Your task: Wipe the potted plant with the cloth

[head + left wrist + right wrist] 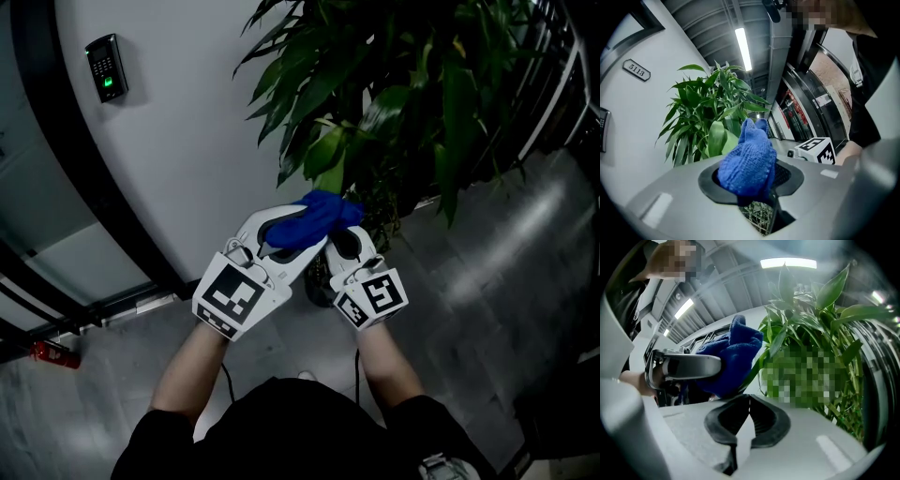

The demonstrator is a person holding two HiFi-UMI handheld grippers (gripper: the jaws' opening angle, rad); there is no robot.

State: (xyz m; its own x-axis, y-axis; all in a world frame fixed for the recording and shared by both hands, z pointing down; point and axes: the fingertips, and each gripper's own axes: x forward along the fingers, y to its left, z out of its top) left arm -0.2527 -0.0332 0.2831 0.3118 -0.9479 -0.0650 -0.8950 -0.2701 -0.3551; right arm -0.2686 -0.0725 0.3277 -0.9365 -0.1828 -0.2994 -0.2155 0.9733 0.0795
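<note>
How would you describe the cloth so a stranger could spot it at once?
Find the tall green plant by the white wall. Beside its lower leaves, the left tongs clamp a bunched cloth. It is knitted and bright blue, the only blue thing there.

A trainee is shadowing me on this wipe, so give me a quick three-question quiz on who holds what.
1. True or false: the right gripper has its jaws wide apart.
2. What holds the blue cloth? A) the left gripper B) the right gripper C) neither gripper
3. Fill the gap: the cloth is held up beside the leaves of the ____.

Key
1. False: the jaws are together, with nothing between them.
2. A
3. potted plant
</note>
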